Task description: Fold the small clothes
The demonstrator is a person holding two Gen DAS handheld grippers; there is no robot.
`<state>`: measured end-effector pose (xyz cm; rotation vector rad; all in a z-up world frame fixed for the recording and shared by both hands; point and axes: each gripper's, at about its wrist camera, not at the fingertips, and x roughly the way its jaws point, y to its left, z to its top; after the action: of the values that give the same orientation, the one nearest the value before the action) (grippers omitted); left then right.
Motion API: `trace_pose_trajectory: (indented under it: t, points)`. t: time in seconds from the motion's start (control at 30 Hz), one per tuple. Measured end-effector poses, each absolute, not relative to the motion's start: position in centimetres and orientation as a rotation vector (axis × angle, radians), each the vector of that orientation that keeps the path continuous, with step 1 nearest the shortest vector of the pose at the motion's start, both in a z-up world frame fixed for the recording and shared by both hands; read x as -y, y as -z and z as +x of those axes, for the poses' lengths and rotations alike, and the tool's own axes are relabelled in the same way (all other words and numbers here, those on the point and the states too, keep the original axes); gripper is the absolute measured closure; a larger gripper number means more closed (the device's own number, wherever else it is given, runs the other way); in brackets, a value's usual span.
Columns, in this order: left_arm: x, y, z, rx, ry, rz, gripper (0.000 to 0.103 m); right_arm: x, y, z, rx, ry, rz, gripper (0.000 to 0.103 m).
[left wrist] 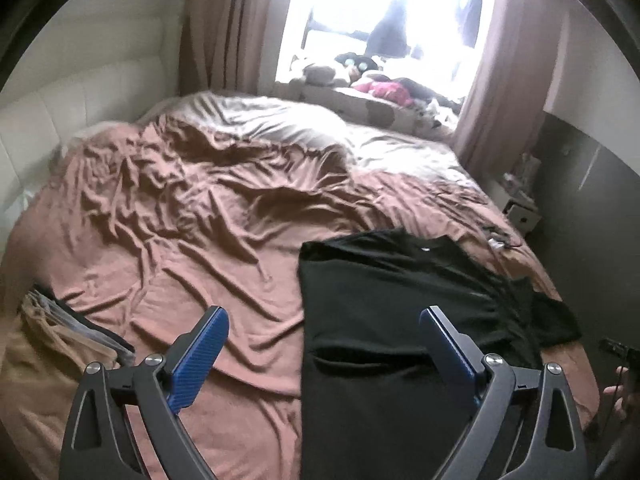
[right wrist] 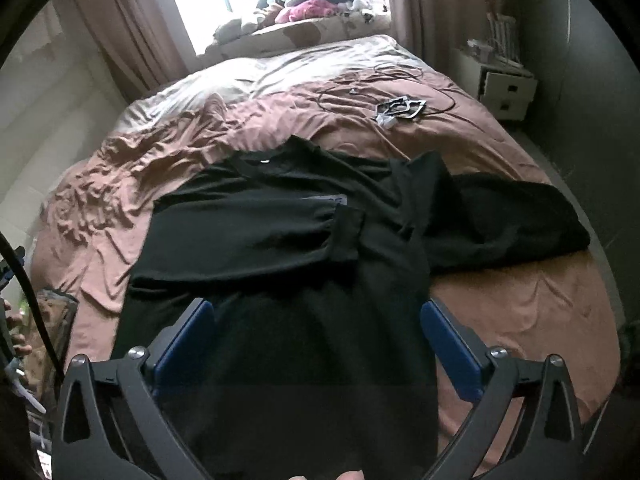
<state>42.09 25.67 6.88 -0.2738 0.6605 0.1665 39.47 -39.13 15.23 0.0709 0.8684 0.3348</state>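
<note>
On the wrinkled pink-brown bed cover point(left wrist: 208, 216), toward five o'clock in the left wrist view, lies a black cotton T-shirt point(right wrist: 280, 216), one sleeve folded across its chest. Above it, the left hand-held gripper point(left wrist: 322, 322) and right hand-held gripper point(right wrist: 316, 316) both gape wide, holding nothing, angled downward.

We see a black T-shirt point(right wrist: 280, 240) lying flat on the wrinkled brown bedspread point(left wrist: 180, 220), near the bed's near edge. Its left sleeve and side are folded inward across the chest, giving a straight left edge, while the right sleeve is spread outward. The collar points toward the window, the hem toward us.
</note>
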Motion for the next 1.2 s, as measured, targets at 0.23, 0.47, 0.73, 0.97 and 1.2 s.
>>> trace_pose_trajectory:
  t: [0.23,0.47,0.73,0.97,1.2]
  points:
    - [-22.4,-8.9,38.9,-0.673,-0.124,-0.279,0.006,41.7,-16.5,35.3,-0.87,-0.345,0.109,0.0]
    - [-19.1,-10.2,36.7,-0.656,-0.08,-0.287,0.001,45.7,-18.5,31.6,-0.818,-0.358,0.159,0.0]
    - [-14.6,-10.4,36.3,-0.647,-0.03,-0.265,0.0,49.2,-18.1,29.0,-0.821,-0.365,0.149,0.0]
    - [-9.9,-10.8,39.2,-0.672,0.051,-0.202,0.0,53.6,-17.8,28.0,-0.794,-0.308,0.201,0.0]
    - [-5.6,-8.6,43.6,-0.701,0.102,-0.187,0.0,57.0,-16.3,28.6,-0.812,-0.22,0.245,0.0]
